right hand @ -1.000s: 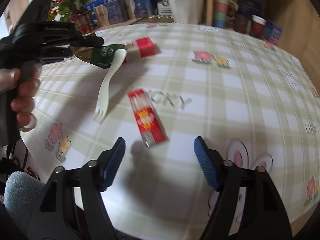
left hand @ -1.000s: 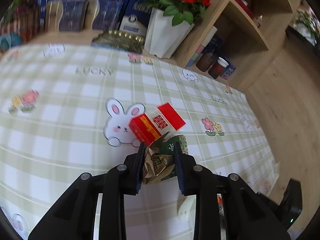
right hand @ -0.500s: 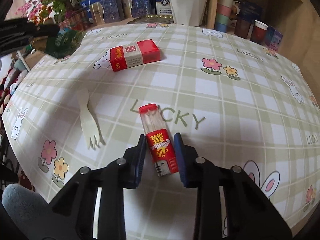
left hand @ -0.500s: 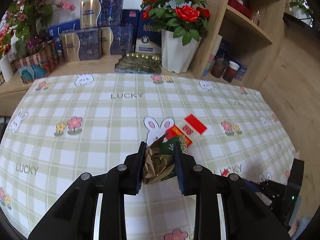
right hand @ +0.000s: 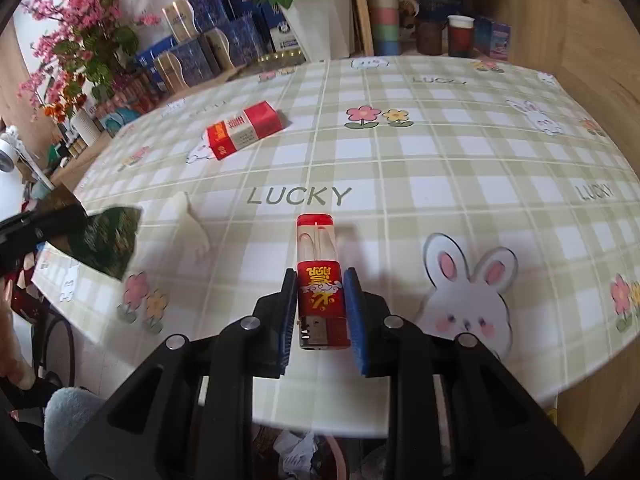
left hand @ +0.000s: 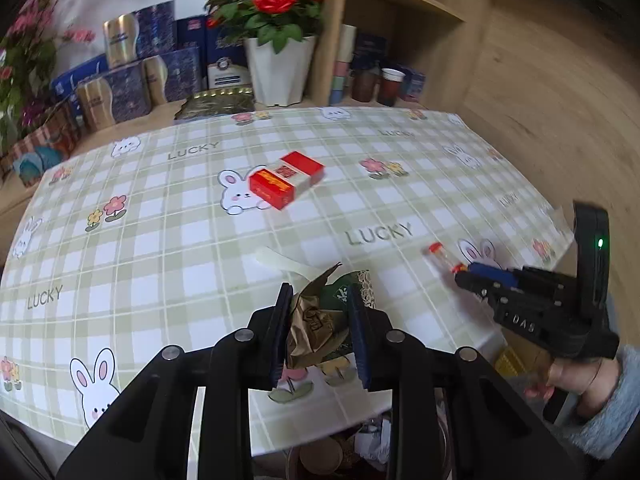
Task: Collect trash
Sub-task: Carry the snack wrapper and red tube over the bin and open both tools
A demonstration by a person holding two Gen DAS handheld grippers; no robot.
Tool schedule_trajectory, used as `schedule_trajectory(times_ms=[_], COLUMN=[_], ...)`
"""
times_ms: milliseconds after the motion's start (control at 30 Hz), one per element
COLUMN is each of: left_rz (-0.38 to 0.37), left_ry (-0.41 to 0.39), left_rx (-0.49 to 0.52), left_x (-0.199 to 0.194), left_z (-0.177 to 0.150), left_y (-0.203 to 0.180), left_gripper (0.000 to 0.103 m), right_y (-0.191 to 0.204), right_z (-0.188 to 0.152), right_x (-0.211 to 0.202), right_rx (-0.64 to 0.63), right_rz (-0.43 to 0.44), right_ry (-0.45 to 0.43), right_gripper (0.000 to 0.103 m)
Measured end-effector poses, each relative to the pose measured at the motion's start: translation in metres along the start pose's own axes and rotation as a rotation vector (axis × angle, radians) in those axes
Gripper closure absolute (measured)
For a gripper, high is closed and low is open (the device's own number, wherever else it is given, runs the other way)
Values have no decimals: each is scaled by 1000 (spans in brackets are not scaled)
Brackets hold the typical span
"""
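Left wrist view: left gripper point(left hand: 320, 330) jaws clamped on crumpled brown-and-green wrapper point(left hand: 318, 320), held above near edge of checked worktop point(left hand: 160, 240); red cigarette pack point(left hand: 286, 184) flat mid-worktop, white plastic fork point(left hand: 280, 262) just beyond wrapper, bin with rubbish point(left hand: 352, 452) glimpsed below edge. Right wrist view: right gripper point(right hand: 322, 314) jaws, just closing, pressed on both sides of red lighter point(right hand: 322, 292), clear capped end pointing away; same pack point(right hand: 242, 130) farther off to left.

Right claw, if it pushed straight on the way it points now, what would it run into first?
Likely the tablecloth near the LUCKY print. The right claw is shut on the lighter, which would touch first; depth is unclear.
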State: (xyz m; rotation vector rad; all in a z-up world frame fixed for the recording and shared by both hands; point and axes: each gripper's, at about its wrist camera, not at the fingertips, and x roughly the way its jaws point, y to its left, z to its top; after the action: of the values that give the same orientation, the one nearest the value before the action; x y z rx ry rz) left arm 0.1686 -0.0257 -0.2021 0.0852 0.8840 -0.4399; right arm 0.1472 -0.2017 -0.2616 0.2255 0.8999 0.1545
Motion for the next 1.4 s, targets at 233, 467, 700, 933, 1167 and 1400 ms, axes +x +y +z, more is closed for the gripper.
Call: schedule_trajectory(times_ms=[233, 467, 700, 933, 1167, 1400], left_rz=[-35, -74, -91, -109, -90, -118], left_ry=[9, 30, 92, 225, 338, 274], left_rx=[58, 59, 66, 52, 18, 44], left_x=[-24, -39, -35, 1, 39, 38], left_z=[-30, -65, -105, -140, -161, -153], left_y=[-33, -51, -64, -74, -78, -87], left_gripper=[76, 76, 76, 76, 76, 42], right_y=[-1, 4, 7, -7, -12, -13], right_z=[-25, -57, -84, -98, -101, -108], right_x=[-50, -89, -109, -104, -97, -84], right_rx=[13, -19, -53, -11, 10, 16], right_rz=[31, 59, 51, 50, 56, 62], right_ry=[-60, -100, -103, -74, -65, -29], right_gripper=[76, 76, 76, 77, 77, 77])
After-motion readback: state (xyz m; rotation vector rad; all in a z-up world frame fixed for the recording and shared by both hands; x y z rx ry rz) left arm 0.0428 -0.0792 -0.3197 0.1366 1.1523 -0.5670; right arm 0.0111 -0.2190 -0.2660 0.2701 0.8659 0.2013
